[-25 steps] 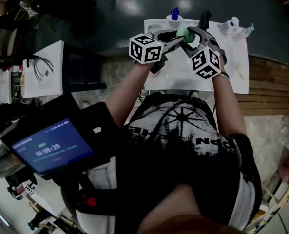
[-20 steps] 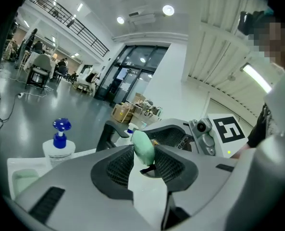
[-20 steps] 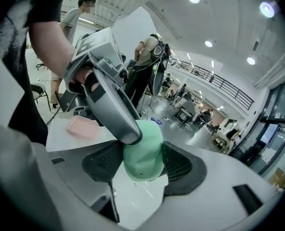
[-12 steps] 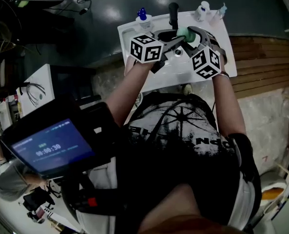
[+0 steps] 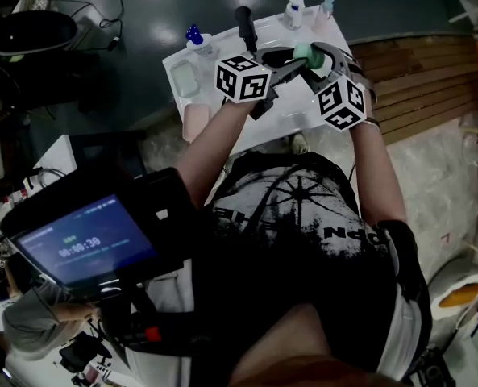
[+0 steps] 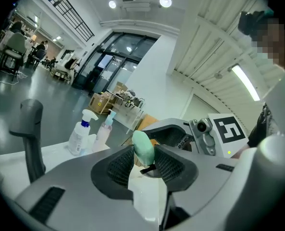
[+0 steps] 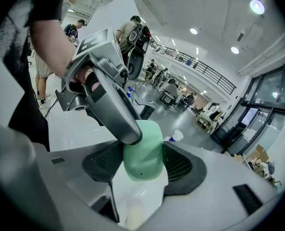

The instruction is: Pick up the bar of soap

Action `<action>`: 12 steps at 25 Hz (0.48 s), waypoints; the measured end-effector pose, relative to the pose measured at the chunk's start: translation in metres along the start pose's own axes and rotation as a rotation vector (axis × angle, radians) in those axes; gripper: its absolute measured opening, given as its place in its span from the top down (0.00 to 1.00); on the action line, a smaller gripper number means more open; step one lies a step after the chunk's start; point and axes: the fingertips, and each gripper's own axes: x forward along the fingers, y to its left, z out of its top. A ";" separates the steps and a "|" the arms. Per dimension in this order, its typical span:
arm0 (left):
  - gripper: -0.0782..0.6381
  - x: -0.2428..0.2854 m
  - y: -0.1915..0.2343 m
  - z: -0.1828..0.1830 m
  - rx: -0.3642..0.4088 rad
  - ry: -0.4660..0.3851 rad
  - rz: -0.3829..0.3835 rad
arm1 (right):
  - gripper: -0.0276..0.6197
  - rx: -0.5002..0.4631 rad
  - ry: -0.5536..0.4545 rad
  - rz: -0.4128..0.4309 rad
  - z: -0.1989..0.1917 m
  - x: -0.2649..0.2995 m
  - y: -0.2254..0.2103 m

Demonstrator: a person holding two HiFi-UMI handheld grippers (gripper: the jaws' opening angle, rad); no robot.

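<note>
Nearest the person, the left gripper (image 6: 144, 163) and the right gripper (image 7: 143, 163) meet tip to tip above the white surface (image 5: 299, 110). Each has its fingers (image 6: 117, 170) closed on the pale green bar of soap (image 5: 305, 54), which is held between the two, the left pair pinching it across its thin width and the right pair across its broader body. Farther off, along the surface's far edge, stand a blue-capped bottle (image 5: 194, 35), a black upright lever (image 5: 244, 24), a white spray bottle (image 6: 80, 134) and a pinkish pump bottle (image 6: 104, 129).
</note>
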 end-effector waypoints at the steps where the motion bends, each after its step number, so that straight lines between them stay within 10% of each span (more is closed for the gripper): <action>1: 0.70 0.008 -0.003 0.001 0.001 0.004 -0.010 | 0.55 0.006 0.008 -0.006 -0.007 -0.003 -0.005; 12: 0.70 0.072 -0.017 0.001 -0.004 0.028 -0.078 | 0.55 0.040 0.059 -0.041 -0.060 -0.022 -0.037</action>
